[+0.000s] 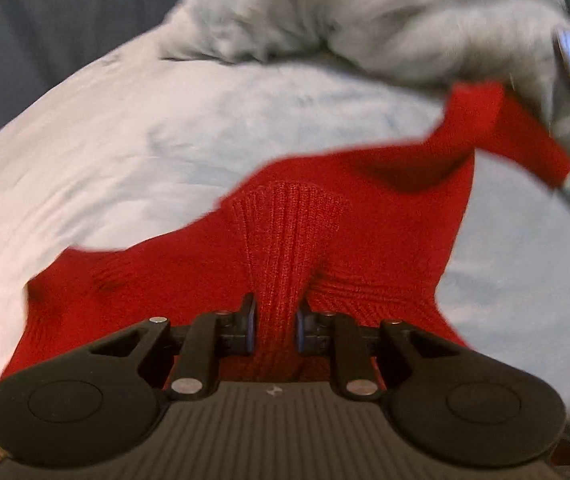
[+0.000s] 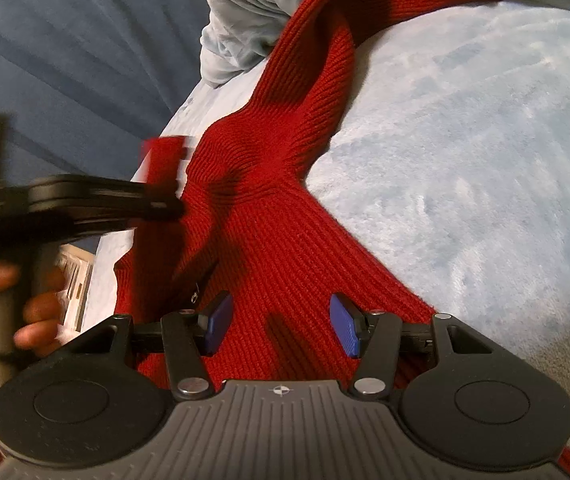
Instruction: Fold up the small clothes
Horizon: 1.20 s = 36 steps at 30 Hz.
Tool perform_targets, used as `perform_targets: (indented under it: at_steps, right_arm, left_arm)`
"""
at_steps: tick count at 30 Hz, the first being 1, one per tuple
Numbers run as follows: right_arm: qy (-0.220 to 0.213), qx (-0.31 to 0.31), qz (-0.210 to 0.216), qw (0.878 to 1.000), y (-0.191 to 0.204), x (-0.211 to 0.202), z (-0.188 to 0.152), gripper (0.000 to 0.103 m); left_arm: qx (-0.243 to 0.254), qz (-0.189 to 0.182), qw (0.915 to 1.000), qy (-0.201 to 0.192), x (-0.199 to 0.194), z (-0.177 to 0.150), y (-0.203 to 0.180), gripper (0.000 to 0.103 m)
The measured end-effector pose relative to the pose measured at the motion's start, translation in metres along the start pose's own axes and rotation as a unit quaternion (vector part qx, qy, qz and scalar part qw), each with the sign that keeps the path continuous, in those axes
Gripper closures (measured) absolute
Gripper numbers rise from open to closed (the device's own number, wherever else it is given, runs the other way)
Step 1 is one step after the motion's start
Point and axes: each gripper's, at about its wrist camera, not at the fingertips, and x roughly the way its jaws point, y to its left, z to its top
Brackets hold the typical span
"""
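- Left wrist view: the left gripper (image 1: 276, 328) pinches a ribbed fold of the red knit (image 1: 325, 220), which is bunched between its pads.
- Left of the knit, pale blanket (image 1: 125, 140) lies bare out to its curved edge; beyond that is dark blue cloth (image 1: 25, 20).
- Behind the knit sits a rumpled grey heap (image 1: 365, 12); one strip of knit rises toward it at the right.
- Right wrist view: the right gripper (image 2: 281, 326) hangs over the knit with its blue pads (image 2: 345, 330) spread, touching nothing.
- Right of the knit, the blanket is open.
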Motion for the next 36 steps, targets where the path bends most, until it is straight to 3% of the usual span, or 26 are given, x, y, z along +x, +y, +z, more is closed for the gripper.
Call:
perform_targets:
  at_steps: [3, 5, 6, 8, 10, 11, 12, 13, 14, 15, 16, 17, 18, 21, 24, 26, 28, 30, 32, 34, 36]
  right_arm:
    - [0.002, 0.007, 0.001, 1.0, -0.001, -0.001, 0.001, 0.047]
    - [0.003, 0.009, 0.0, 1.0, -0.001, -0.001, 0.001, 0.047]
    - [0.003, 0.011, 0.0, 1.0, -0.001, -0.001, 0.001, 0.047]
    - [0.004, 0.013, 0.0, 1.0, -0.001, -0.001, 0.001, 0.047]
    - [0.005, 0.015, 0.001, 1.0, -0.002, -0.001, 0.001, 0.047]
    - [0.005, 0.016, 0.001, 1.0, -0.002, -0.002, 0.001, 0.047]
    - [0.005, 0.017, 0.001, 1.0, -0.002, -0.001, 0.001, 0.047]
    - [0.005, 0.017, 0.001, 1.0, -0.002, -0.001, 0.002, 0.047]
    - [0.005, 0.018, 0.002, 1.0, -0.002, -0.002, 0.002, 0.047]
    - [0.005, 0.019, 0.003, 1.0, -0.003, -0.002, 0.002, 0.047]
    - [0.006, 0.02, 0.004, 1.0, -0.003, -0.002, 0.002, 0.047]
    - [0.006, 0.022, 0.005, 1.0, -0.004, -0.002, 0.002, 0.047]
    - [0.007, 0.026, 0.007, 1.0, -0.005, -0.002, 0.003, 0.047]
    - [0.008, 0.042, 0.014, 0.999, -0.01, -0.003, 0.004, 0.047]
    - [0.008, 0.048, 0.016, 0.999, -0.01, -0.002, 0.005, 0.047]
    - [0.007, 0.046, 0.014, 0.999, -0.009, -0.002, 0.004, 0.047]
    - [0.006, 0.046, 0.014, 0.999, -0.009, -0.002, 0.004, 0.047]
    - [0.005, 0.045, 0.013, 0.999, -0.009, -0.002, 0.002, 0.047]
    - [0.004, 0.04, 0.009, 0.999, -0.007, -0.002, 0.001, 0.047]
    - [0.002, 0.034, 0.007, 0.999, -0.005, -0.001, 0.0, 0.047]
    - [0.001, 0.03, 0.005, 1.0, -0.004, -0.001, 0.0, 0.047]
  left_arm:
    - [-0.081, 0.042, 0.9958, -0.012, -0.035, 0.0, 0.033, 0.084]
    - [-0.154, 0.104, 0.9822, -0.03, -0.058, 0.006, 0.064, 0.084]
    - [-0.189, 0.133, 0.972, -0.041, -0.068, 0.008, 0.078, 0.084]
    - [-0.282, 0.2, 0.9359, -0.069, -0.088, 0.015, 0.108, 0.084]
    - [-0.345, 0.221, 0.9071, -0.097, -0.101, 0.018, 0.119, 0.084]
    - [-0.363, 0.221, 0.8984, -0.109, -0.102, 0.02, 0.114, 0.084]
    - [-0.365, 0.212, 0.9, -0.11, -0.099, 0.022, 0.104, 0.083]
    - [-0.357, 0.187, 0.9098, -0.1, -0.09, 0.026, 0.09, 0.081]
    - [-0.346, 0.142, 0.9242, -0.078, -0.074, 0.027, 0.072, 0.064]
    - [-0.339, 0.089, 0.9351, -0.053, -0.059, 0.027, 0.055, 0.03]
    - [-0.332, 0.033, 0.9424, -0.027, -0.046, 0.024, 0.038, 0.011]
    - [-0.319, -0.01, 0.9476, -0.006, -0.036, 0.021, 0.023, 0.001]
    - [-0.303, -0.031, 0.9525, -0.005, -0.031, 0.014, 0.007, 0.001]
    - [-0.246, -0.047, 0.9681, -0.016, -0.03, -0.003, -0.018, 0.001]
    - [-0.223, -0.057, 0.9729, -0.026, -0.036, -0.024, -0.014, 0.001]
    - [-0.22, -0.032, 0.9737, -0.049, -0.044, -0.037, 0.008, 0.001]
    - [-0.22, 0.039, 0.9706, -0.089, -0.06, -0.051, 0.037, 0.0]
    - [-0.232, 0.101, 0.9614, -0.108, -0.07, -0.065, 0.074, 0.001]
    - [-0.23, 0.095, 0.9648, -0.086, -0.068, -0.074, 0.106, 0.002]
    - [-0.197, 0.073, 0.9766, -0.045, -0.057, -0.081, 0.128, 0.015]
    - [-0.167, 0.09, 0.9817, -0.02, -0.045, -0.088, 0.132, 0.018]
